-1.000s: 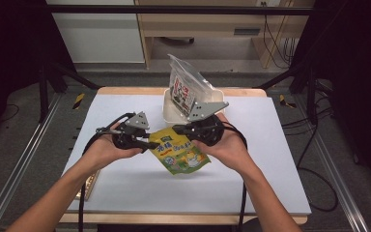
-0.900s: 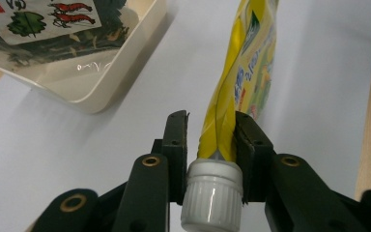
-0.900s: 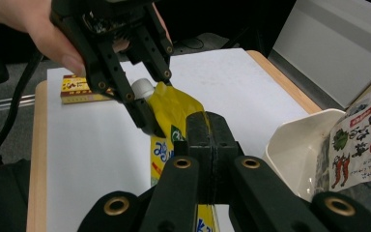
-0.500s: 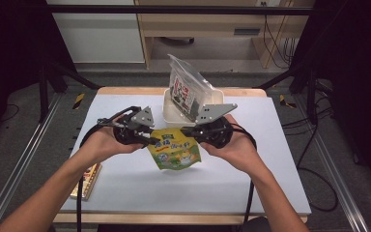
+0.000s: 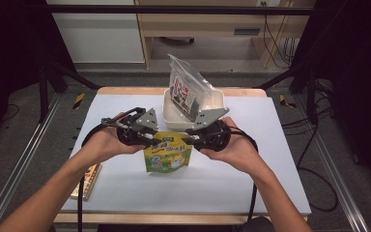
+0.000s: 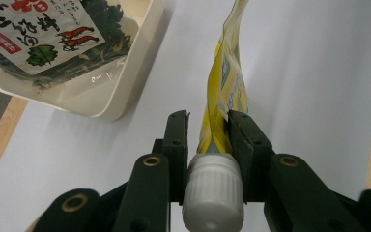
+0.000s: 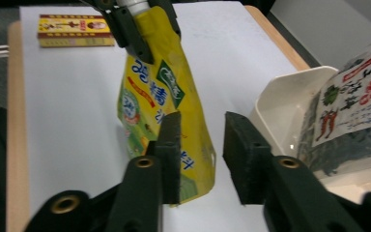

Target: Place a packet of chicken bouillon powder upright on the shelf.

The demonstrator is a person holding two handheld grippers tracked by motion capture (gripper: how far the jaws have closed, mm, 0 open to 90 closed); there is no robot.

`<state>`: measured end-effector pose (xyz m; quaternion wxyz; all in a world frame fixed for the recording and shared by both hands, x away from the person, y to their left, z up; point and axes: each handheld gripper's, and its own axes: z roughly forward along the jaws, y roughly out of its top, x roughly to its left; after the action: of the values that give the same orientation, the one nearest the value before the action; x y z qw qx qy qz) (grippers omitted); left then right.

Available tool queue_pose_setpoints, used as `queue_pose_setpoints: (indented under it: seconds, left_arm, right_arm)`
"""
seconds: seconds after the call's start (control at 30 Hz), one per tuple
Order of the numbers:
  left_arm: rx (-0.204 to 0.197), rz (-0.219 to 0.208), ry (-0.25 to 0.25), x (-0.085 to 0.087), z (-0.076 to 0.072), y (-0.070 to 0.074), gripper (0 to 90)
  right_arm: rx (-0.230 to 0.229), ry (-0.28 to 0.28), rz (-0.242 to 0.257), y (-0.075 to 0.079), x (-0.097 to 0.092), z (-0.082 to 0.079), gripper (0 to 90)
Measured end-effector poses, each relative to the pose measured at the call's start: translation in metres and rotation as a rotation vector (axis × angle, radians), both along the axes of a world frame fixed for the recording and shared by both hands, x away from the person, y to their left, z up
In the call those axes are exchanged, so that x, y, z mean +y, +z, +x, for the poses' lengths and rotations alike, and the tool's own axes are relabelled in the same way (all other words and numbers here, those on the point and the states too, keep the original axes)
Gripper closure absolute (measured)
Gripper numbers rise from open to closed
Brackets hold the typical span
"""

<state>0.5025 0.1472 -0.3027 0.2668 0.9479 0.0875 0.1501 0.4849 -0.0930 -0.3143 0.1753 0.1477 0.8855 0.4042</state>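
left tongs (image 6: 207, 130) clamp yellow pouch (image 5: 168, 154), white cap (image 6: 212, 193)

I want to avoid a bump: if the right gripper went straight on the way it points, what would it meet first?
Most likely the yellow spouted pouch: it hangs just ahead of the right gripper, whose jaws stand open, and the left gripper holds it at its spout. Depth is unclear.

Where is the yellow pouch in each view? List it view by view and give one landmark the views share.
High view: the yellow pouch hangs at the centre, between the two hands, in front of the white tub.
Left gripper view: edge-on at centre, its neck pinched in the left claw, white cap below.
Right gripper view: centre left, beside the open right claw.
Shared landmark: the white tub with the seaweed bag.
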Motion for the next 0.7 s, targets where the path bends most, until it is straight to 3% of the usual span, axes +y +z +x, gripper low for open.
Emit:
queue_pose_setpoints:
  seconds: [0.13,0.33,0.53,0.7]
  left_arm:
    - [-0.002,0.001,-0.003,0.000,-0.001,0.000,69.6]
    - [-0.003,0.001,-0.008,-0.001,-0.001,0.001,69.6]
    - [-0.009,0.003,-0.014,-0.001,-0.001,0.001,69.6]
    - [-0.013,-0.004,-0.019,-0.001,-0.002,0.001,69.6]
  right_arm:
    - [-0.029,-0.003,-0.034,0.000,0.006,0.002,53.5]
    - [-0.012,0.019,-0.135,0.000,0.021,0.010,51.5]
    - [0.042,0.049,-0.204,-0.001,0.035,0.018,63.3]
    - [0.093,0.068,-0.214,-0.003,0.043,0.023,78.8]
